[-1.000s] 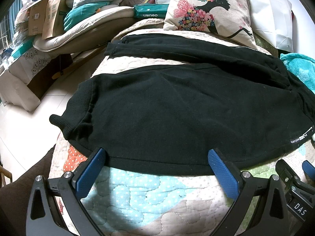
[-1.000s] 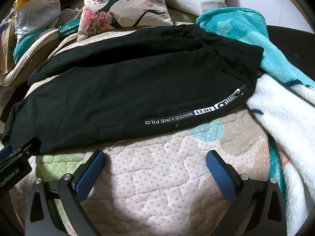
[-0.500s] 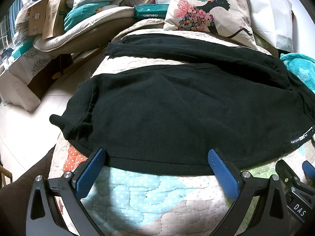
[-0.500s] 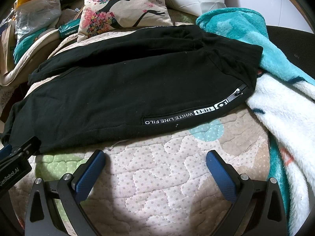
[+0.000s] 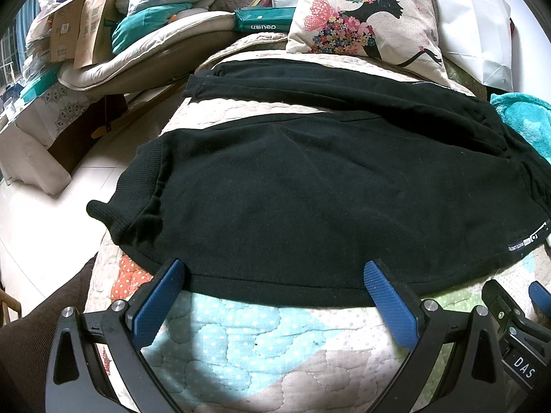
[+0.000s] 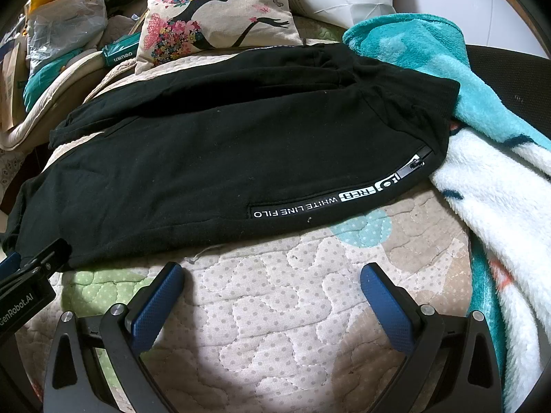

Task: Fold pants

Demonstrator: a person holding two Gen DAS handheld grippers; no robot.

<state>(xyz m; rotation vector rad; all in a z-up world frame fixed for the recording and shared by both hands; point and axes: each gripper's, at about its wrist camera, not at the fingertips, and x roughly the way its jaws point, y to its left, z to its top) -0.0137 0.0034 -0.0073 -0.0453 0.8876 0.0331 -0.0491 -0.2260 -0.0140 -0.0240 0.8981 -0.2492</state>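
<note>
Black pants (image 5: 310, 186) lie spread flat on a quilted bed cover (image 5: 261, 340), both legs pointing left, the waist at the right. They also show in the right wrist view (image 6: 220, 158), with a white-lettered side stripe (image 6: 330, 203) near the front edge. My left gripper (image 5: 273, 278) is open, its blue fingertips right at the near leg's front hem. My right gripper (image 6: 272, 282) is open and empty over bare quilt (image 6: 275, 309), a short way in front of the pants' edge near the waist.
A floral cushion (image 5: 361, 24) and a white bag (image 5: 482, 34) sit behind the pants. A teal and white fleece blanket (image 6: 482, 158) lies at the right, touching the waistband. Clutter and boxes (image 5: 79, 31) stand at the left beyond the bed edge, above the floor (image 5: 41, 234).
</note>
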